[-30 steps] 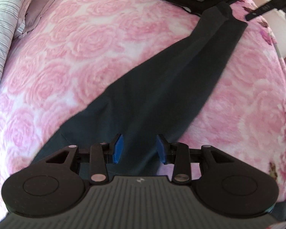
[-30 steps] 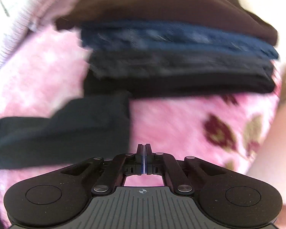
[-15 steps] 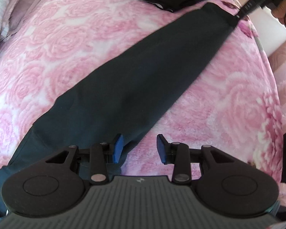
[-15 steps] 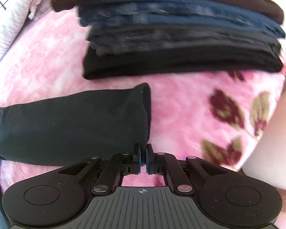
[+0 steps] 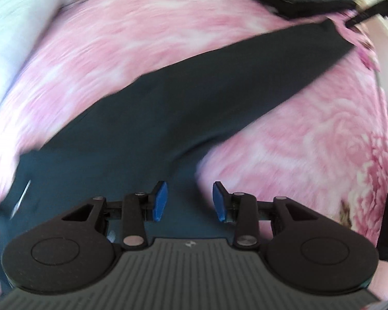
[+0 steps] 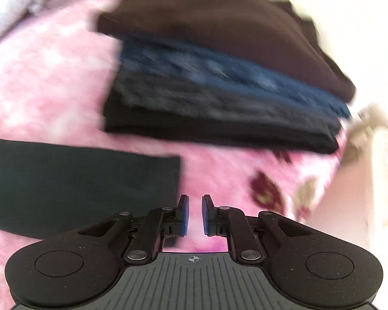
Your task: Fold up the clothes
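We see pink rose-patterned fleece blanket (image 5: 147, 51), blurred by motion, edges cut off. Long dark folded garment (image 5: 168, 118) lies flat on it, long axis running from near-left to far-right; near end hidden under left gripper (image 5: 189, 201), far end just beside stack of folded dark and blue clothes (image 6: 219, 98). We can't make out stack's layers clearly. Left gripper released, blue pads apart over garment. Right gripper (image 6: 195, 213) slightly parted, holding nothing, just beside garment's end (image 6: 90, 180).

Bright daylight, heavy motion blur, fisheye-warped edges.
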Demonstrator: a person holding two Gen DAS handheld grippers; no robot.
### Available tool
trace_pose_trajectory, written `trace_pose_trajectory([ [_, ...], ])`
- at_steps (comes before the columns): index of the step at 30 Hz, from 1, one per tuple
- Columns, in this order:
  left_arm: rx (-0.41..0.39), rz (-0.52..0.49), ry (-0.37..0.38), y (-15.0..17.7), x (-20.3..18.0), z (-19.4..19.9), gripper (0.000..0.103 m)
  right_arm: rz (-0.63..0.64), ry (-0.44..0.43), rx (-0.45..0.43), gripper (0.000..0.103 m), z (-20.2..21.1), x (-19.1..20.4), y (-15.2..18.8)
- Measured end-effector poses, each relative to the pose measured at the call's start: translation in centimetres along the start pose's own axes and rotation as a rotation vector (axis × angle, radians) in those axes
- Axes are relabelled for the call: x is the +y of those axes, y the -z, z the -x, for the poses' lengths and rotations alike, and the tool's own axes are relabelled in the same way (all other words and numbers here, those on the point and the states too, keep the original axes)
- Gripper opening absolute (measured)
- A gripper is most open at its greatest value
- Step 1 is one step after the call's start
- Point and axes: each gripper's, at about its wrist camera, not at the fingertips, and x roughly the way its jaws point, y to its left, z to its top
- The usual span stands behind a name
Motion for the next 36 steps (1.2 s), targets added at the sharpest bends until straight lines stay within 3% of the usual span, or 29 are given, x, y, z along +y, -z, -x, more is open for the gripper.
trace_pose_trajectory([
  [3,0.011,0.149,-0.078,4.5,2.6,2.8,0.035,0.109,-0.12,-0.03,0.012,0.7,4.6,-1.7],
  [6,0.023,0.284,-0.157,9.7,5.4,5.6,0.035,0.175,-0.311,-0.036,0.011,2.7,9.7,-2.8],
  [8,0.024,0.349,-0.198,14.0,7.4,7.6,0.035,0.249,-0.369,-0.069,0.012,4.5,14.0,-3.8],
  [11,0.016,0.414,-0.236,21.1,10.8,9.7,0.037,0.342,-0.369,-0.134,0.012,7.0,20.7,-3.7],
  [16,-0.002,0.498,-0.283,33.2,16.7,12.7,0.037,0.452,-0.29,-0.223,0.014,9.6,31.7,0.9],
  [18,-0.005,0.504,-0.293,37.4,18.9,14.2,0.037,0.47,-0.283,-0.21,0.051,10.3,36.1,3.6],
  [19,-0.005,0.506,-0.302,39.3,20.0,15.0,0.037,0.481,-0.295,-0.183,0.057,10.3,38.3,5.0],
  [22,0.006,0.502,-0.342,44.1,22.6,17.3,0.037,0.512,-0.362,-0.13,0.057,12.2,44.8,8.4],
  [28,0.063,0.465,-0.454,50.6,25.9,21.2,0.037,0.704,-0.515,-0.181,0.058,17.0,54.5,13.2],
  [31,0.101,0.417,-0.508,52.9,26.9,22.6,0.037,0.744,-0.575,-0.182,0.058,17.7,56.4,14.5],
  [36,0.161,0.207,-0.555,53.9,27.9,20.3,0.036,0.724,-0.614,-0.163,0.058,17.8,57.6,15.9],
])
